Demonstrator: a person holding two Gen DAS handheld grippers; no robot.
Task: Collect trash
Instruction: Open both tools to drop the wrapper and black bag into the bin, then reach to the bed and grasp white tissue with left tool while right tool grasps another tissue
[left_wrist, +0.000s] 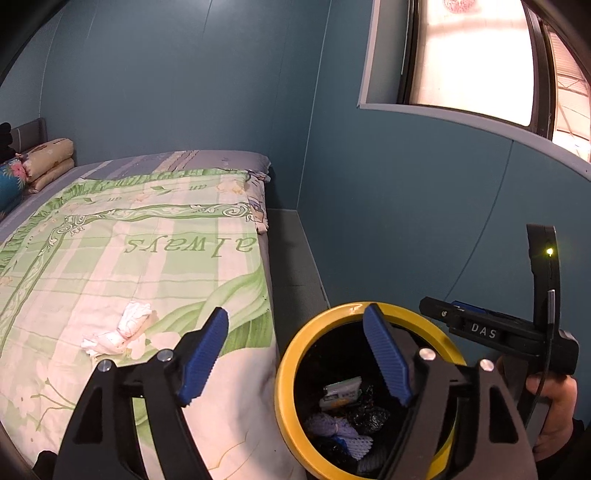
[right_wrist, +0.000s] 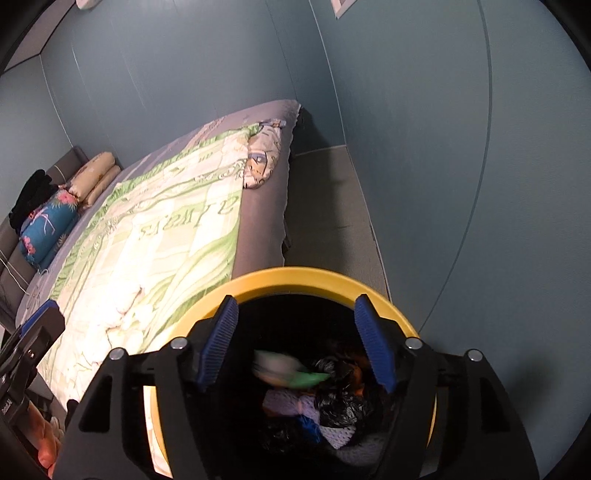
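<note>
Item: crumpled white tissue (left_wrist: 123, 328), two wads touching, lying on the green-and-white checked quilt (left_wrist: 110, 258) of the bed, a short way in from the edge nearest the bin. Judged very light, soft and crushable, with nothing in it to break; it should give under the pads, so a pinch across the thickest bunch of the upper wad looks the surest hold, closing well down so the paper does not slip free, and keeping clear of the quilt cloth beneath so none is gathered with it. Whether the two wads are joined cannot be told. Receptacle: round bin with a yellow rim (left_wrist: 286, 387) and black liner, standing on the floor just beside the bed, already holding a small white packet (left_wrist: 340, 391), purple foam netting (left_wrist: 325, 424) and crumpled black plastic (left_wrist: 369, 415). Left gripper (left_wrist: 299, 354): blue ribbed pads spread wide, nothing between them, one finger over the quilt and the other over the bin mouth. Right gripper (right_wrist: 295, 347): jaws likewise wide and empty, poised directly over the bin opening; a blurred white-and-green scrap (right_wrist: 284, 369) shows below them inside the bin. Room: teal walls, window (left_wrist: 476, 55), folded bedding (left_wrist: 48, 162) at the bed's far end.
</note>
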